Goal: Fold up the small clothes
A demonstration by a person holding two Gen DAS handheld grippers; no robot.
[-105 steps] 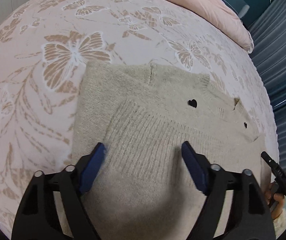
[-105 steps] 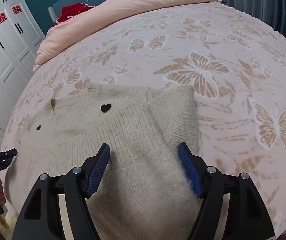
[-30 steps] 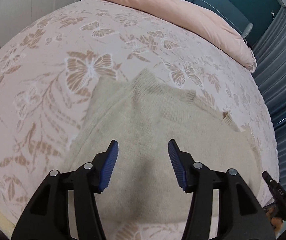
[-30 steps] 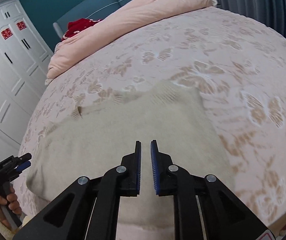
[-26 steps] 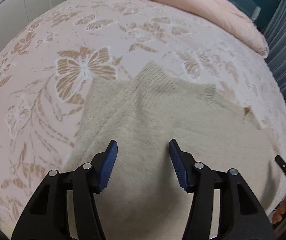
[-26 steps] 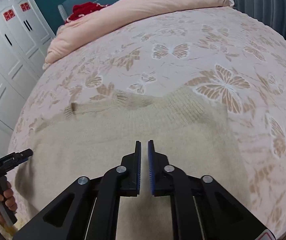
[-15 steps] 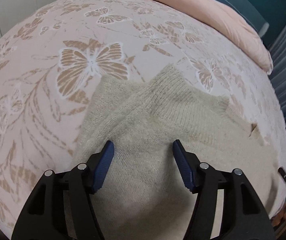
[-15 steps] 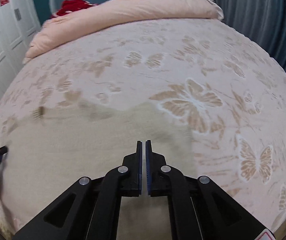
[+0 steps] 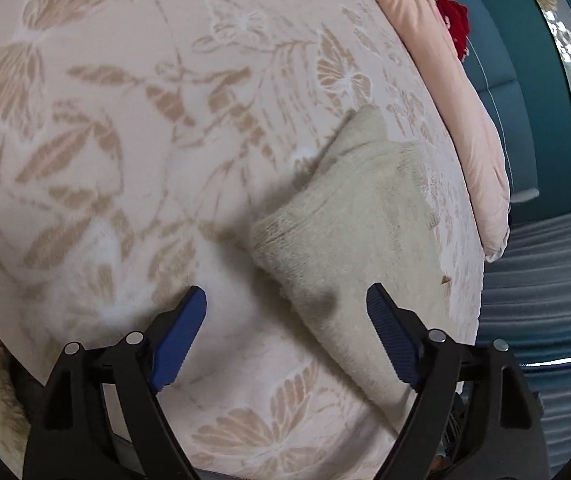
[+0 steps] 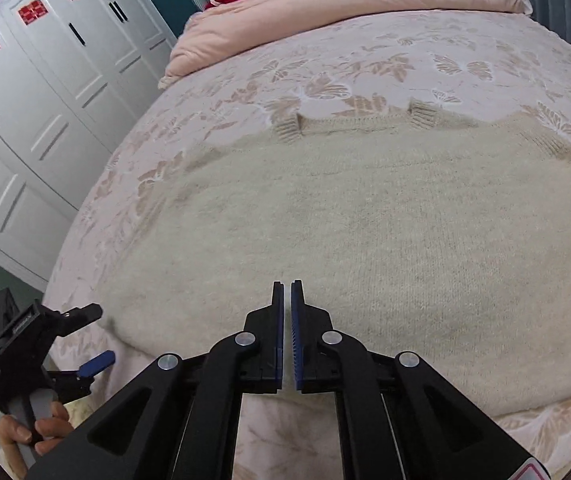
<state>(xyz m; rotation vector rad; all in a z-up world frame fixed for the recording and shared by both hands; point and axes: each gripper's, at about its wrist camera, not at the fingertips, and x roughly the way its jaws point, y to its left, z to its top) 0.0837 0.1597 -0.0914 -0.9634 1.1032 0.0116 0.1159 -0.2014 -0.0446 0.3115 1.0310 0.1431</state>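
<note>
1. A beige knitted sweater [image 10: 365,216] is seen lying flat on the bed cover [image 10: 485,60], which is printed with butterflies. It is already folded into a wide band, and its long axis runs from left to right across the right wrist view.
2. The right gripper [image 10: 287,336] is held above the near edge of the sweater, about at the middle of its length. Its jaws are closed almost completely, and no cloth is seen between them, so nothing is grasped.
3. The left gripper [image 9: 285,320] is spread wide and holds nothing. The left end of the sweater [image 9: 345,232] is seen just in front of it, a little toward its right finger. Whether the fabric is touched cannot be told.
4. In the right wrist view the left gripper [image 10: 85,336] is seen just beside the near left corner of the sweater.
5. It is judged that the next fold is made along the long axis, one end being carried over the other. The left end is nearer to the left gripper, so this corner is probably to be pinched first.
</note>
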